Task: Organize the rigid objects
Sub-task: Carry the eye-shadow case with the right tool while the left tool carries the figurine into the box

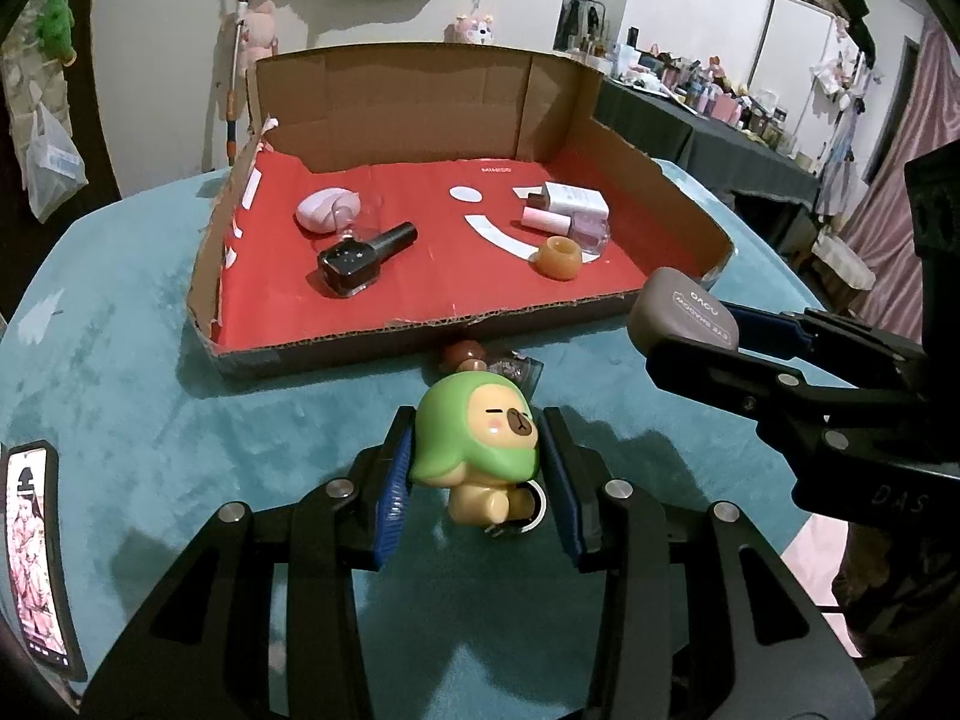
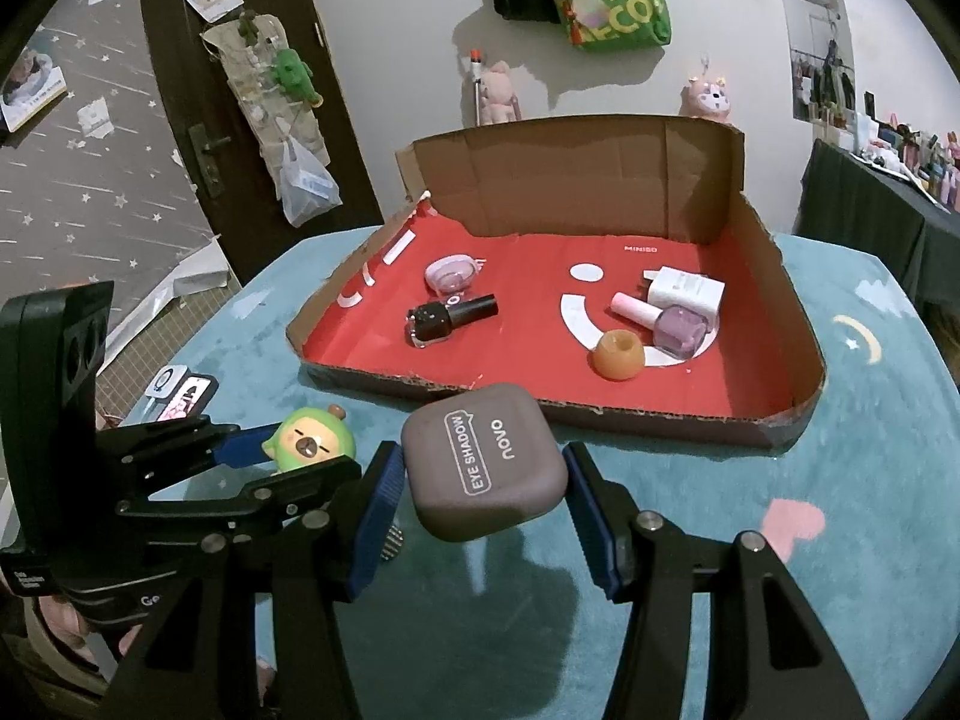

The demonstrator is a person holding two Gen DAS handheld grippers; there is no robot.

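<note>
My left gripper (image 1: 477,468) is shut on a green-hooded toy figure (image 1: 474,438), held above the teal cloth; the same figure (image 2: 309,439) shows at the left in the right wrist view. My right gripper (image 2: 480,483) is shut on a grey-brown eye shadow case (image 2: 486,468), seen too at the right of the left wrist view as the case (image 1: 678,315). Both hang just in front of a cardboard tray (image 1: 336,348) with a red floor. Inside lie a black nail polish bottle (image 1: 363,258), a lilac shell-shaped case (image 1: 327,210), an orange round holder (image 1: 559,258), a pink-capped polish bottle (image 1: 564,222) and a white box (image 1: 576,198).
A small brown-capped bottle (image 1: 480,363) lies on the cloth (image 1: 120,360) against the tray's front wall. A phone (image 1: 36,552) rests at the table's left edge. A dark table (image 1: 690,120) crowded with small items stands to the right.
</note>
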